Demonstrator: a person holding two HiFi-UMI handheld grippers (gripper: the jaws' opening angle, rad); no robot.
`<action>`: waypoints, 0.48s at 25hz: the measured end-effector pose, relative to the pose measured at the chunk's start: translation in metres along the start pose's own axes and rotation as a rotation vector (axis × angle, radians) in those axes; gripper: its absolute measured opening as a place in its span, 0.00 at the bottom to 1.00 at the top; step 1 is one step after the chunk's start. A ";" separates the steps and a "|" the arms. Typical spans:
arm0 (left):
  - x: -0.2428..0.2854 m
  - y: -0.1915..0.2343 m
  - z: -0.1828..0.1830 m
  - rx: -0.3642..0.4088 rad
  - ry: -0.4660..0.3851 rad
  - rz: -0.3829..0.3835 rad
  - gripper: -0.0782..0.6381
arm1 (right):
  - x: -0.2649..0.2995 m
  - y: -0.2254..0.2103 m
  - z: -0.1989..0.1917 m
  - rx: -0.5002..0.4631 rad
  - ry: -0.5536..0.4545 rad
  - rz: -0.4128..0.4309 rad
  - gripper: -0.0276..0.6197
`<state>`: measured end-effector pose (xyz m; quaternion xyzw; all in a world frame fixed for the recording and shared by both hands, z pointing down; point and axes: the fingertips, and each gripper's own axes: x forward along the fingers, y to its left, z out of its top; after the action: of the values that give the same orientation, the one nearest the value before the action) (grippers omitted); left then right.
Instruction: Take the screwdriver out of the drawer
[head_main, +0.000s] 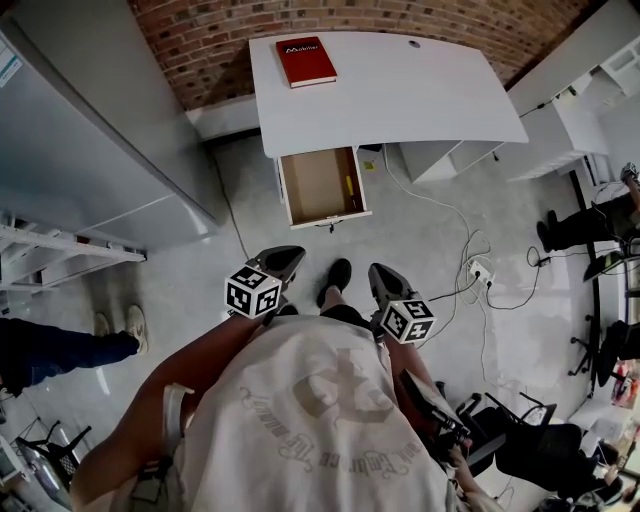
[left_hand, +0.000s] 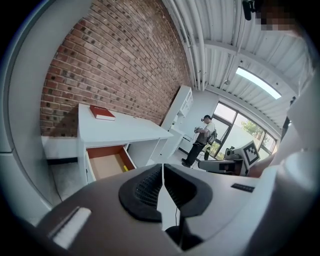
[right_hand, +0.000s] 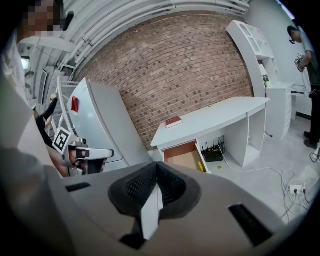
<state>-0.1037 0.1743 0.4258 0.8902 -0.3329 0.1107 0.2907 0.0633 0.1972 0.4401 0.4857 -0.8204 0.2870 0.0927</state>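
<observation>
Jaws of both the left gripper (head_main: 283, 262) and right gripper (head_main: 382, 278) sit together, empty; well ahead of them, the screwdriver (head_main: 349, 186) lies in the open drawer (head_main: 330, 219).

There are two grippers, left gripper (head_main: 284, 260) and right gripper (head_main: 381, 276), and one each of desk (head_main: 400, 90), drawer (head_main: 312, 190), screwdriver (head_main: 349, 186) and book (head_main: 306, 61).

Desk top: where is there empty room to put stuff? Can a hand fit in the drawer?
In the head view, the desk is bare everywhere right of the red book. In the open drawer, the floor left of the yellow screwdriver is free. It is crowded on the room's floor to the right, with cables and a power strip.
</observation>
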 end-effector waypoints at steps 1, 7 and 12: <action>0.006 0.001 0.004 0.000 0.002 -0.001 0.13 | 0.001 -0.007 0.002 0.005 0.001 -0.005 0.05; 0.047 0.012 0.039 0.019 0.017 -0.008 0.13 | 0.024 -0.045 0.032 0.019 -0.012 -0.014 0.05; 0.083 0.011 0.055 0.031 0.043 -0.015 0.13 | 0.040 -0.071 0.055 0.021 -0.022 0.001 0.05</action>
<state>-0.0484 0.0910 0.4183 0.8945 -0.3181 0.1329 0.2847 0.1098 0.1108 0.4393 0.4892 -0.8186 0.2905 0.0783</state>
